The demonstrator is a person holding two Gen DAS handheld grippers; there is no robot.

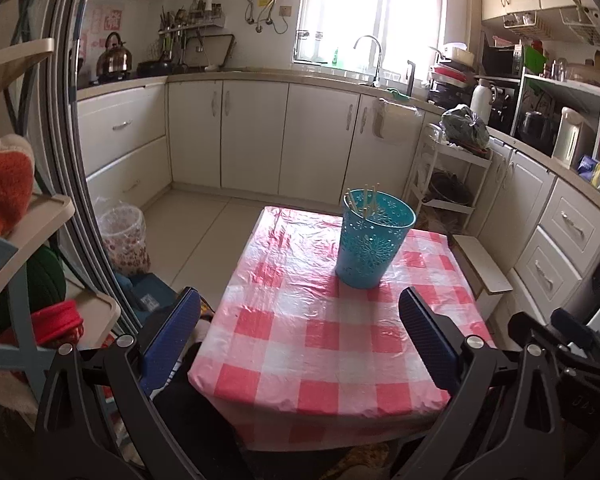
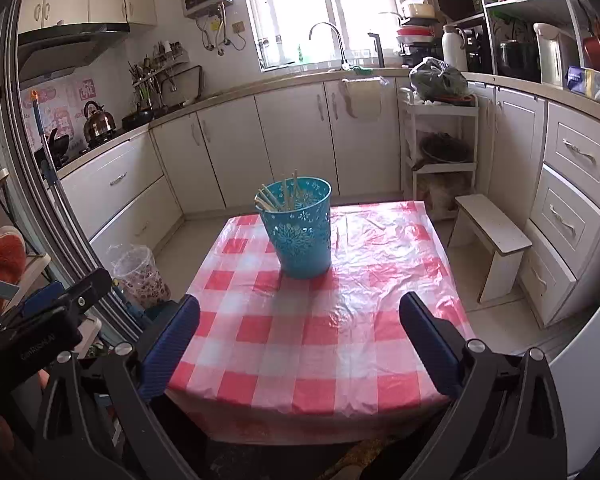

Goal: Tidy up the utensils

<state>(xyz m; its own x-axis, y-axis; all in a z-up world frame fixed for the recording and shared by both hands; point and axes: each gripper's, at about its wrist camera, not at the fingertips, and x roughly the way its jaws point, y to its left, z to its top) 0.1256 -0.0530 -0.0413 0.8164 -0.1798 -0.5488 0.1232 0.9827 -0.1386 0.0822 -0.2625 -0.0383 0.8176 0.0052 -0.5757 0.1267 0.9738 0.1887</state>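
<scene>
left wrist view: the left gripper is hanging wide open and empty above the near edge of the checked tabletop; the teal holder is standing toward the far edge, chopsticks inside. right wrist view: the right gripper is gaping likewise, gripping nothing; no loose utensils are showing, so sorting is looking finished.

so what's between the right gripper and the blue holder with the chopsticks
Nothing: in the right wrist view only bare checked tablecloth lies between the open right gripper and the blue holder, chopsticks standing inside it.
</scene>
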